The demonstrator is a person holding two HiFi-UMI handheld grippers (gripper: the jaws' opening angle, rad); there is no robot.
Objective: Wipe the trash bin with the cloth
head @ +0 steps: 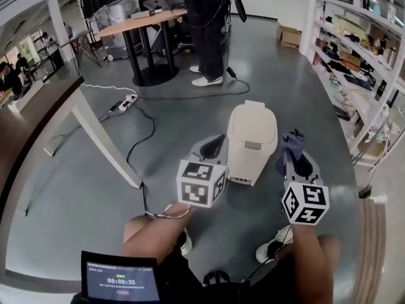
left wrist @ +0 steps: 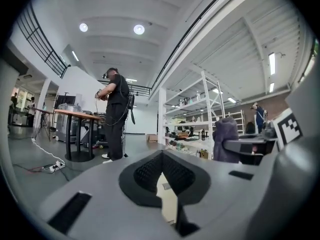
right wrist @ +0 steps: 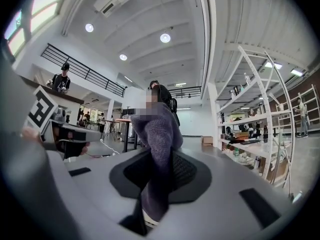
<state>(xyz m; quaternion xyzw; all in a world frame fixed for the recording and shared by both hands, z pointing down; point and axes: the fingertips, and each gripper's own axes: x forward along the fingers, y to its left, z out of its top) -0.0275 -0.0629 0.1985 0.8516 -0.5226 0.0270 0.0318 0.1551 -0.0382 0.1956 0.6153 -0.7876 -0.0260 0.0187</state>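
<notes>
Floor (head: 190, 75); right gripper (head: 297, 163) hides cloth (head: 288, 149) (mostly).

Bin (head: 252, 138) ahead, shelves (head: 364, 56) right, table leg (head: 104, 138) left

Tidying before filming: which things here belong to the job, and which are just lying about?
Job:
cream plastic trash bin
purple fabric cloth, held by the right gripper

Lying about:
white power strip
brown cardboard box
round wooden table

The cream trash bin (head: 252, 141) stands upright, lid closed; beside it, the right gripper (head: 296, 159) pinches the bunched purple cloth (head: 292, 145).
</notes>
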